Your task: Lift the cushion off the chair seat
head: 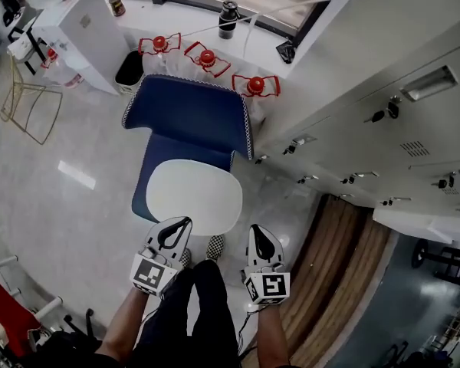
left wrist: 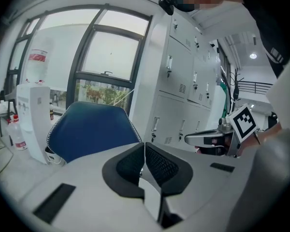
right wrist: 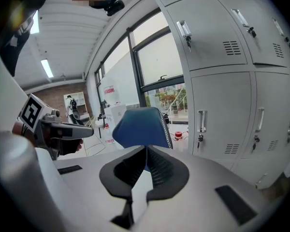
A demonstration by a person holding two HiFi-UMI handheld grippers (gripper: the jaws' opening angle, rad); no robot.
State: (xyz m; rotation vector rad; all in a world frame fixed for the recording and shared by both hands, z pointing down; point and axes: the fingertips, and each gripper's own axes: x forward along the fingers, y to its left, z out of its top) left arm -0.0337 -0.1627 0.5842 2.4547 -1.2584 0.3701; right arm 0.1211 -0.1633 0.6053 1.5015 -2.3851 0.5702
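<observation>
A white oval cushion (head: 195, 196) lies on the seat of a blue chair (head: 190, 116) in the head view. My left gripper (head: 185, 221) is shut and empty, its tips just over the cushion's near left edge. To the right of the cushion's near edge, my right gripper (head: 254, 228) is also shut with nothing in it. The left gripper view shows closed jaws (left wrist: 144, 149) aimed at the blue chair back (left wrist: 92, 129). In the right gripper view the jaws (right wrist: 146, 151) meet in front of the chair back (right wrist: 140, 127).
Grey lockers (head: 383, 129) line the right side, close to the chair. Three red-capped water jugs (head: 207, 56) stand behind the chair, a white dispenser (head: 84, 29) and black bin (head: 130, 67) at back left, a gold wire stand (head: 27, 102) far left. The person's checkered shoe (head: 215, 245) is under the seat's front.
</observation>
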